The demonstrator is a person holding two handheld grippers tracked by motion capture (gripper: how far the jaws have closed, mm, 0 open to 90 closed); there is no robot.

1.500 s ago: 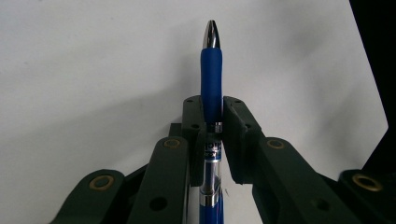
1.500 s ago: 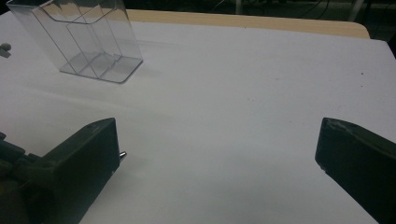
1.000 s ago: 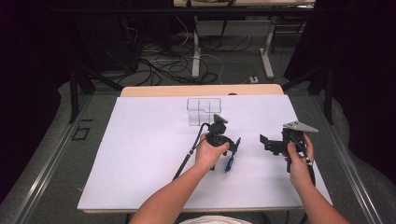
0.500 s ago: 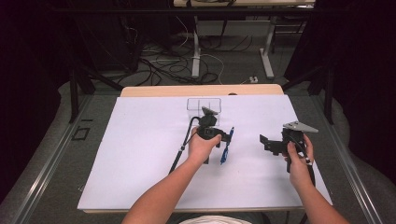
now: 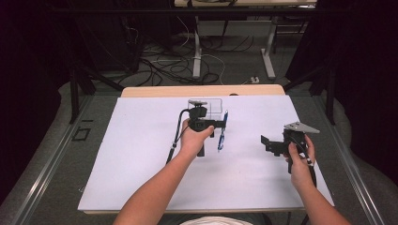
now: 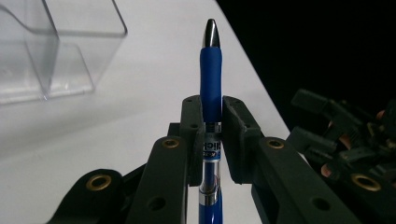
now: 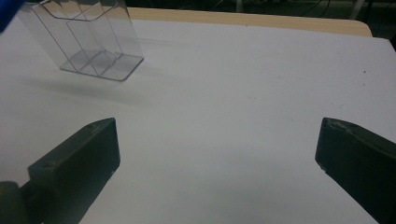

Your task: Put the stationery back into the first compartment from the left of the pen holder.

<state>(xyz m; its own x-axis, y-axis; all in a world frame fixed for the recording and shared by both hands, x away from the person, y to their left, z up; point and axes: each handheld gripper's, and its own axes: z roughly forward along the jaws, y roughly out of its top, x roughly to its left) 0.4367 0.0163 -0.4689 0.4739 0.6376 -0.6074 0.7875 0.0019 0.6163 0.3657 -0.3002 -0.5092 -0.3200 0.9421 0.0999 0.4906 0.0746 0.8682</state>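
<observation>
A blue pen [image 5: 221,134] with a dark grip and silver tip hangs from my left gripper [image 5: 218,124], which is shut on its barrel just in front of a clear plastic compartment box [image 5: 211,104]. In the left gripper view the pen [image 6: 211,74] stands upright between the jaws of that gripper [image 6: 212,140], tip away from the camera, with the clear box [image 6: 51,51] to the upper left. My right gripper [image 5: 268,143] is held above the mat's right side, open and holding nothing. In its own view the right gripper [image 7: 217,149] has its jaws wide apart over bare mat.
A white mat [image 5: 136,159] covers the wooden table [image 5: 164,90]. The clear box [image 7: 88,39] stands at the mat's far middle. Beyond the table lie cables and desk legs on the floor. In the left gripper view, the other gripper [image 6: 355,149] shows at far right.
My left gripper has carried the blue pen up and away from the person, toward the clear box. The right gripper has stayed where it was, open.
</observation>
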